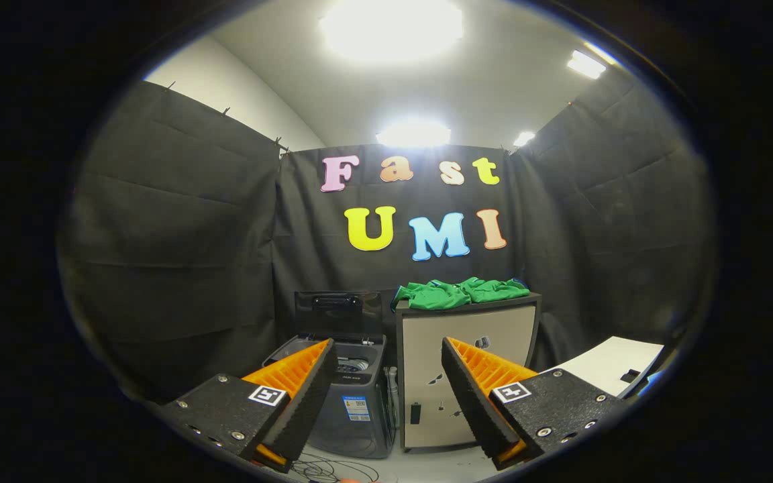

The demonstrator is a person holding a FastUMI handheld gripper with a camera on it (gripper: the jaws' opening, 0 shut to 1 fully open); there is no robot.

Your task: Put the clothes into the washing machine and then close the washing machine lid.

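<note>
While gripper [386, 389] gapes (empty) — clothes [460, 293] beyond.

A pale cabinet [467, 376] with a dark top and frame stands near the middle of the booth, against the black cloth wall [178, 255]. At about four o'clock from it lies a white board [611, 362]. At seven o'clock, loose cables [326, 467] trail on the floor. Ceiling lights [392, 27] glare at twelve o'clock.

clothes [461, 292] on cabinet [465, 365]; washing machine [349, 396] just left (lid [337, 312] up) — both beyond spread fingers [306, 396]
</note>
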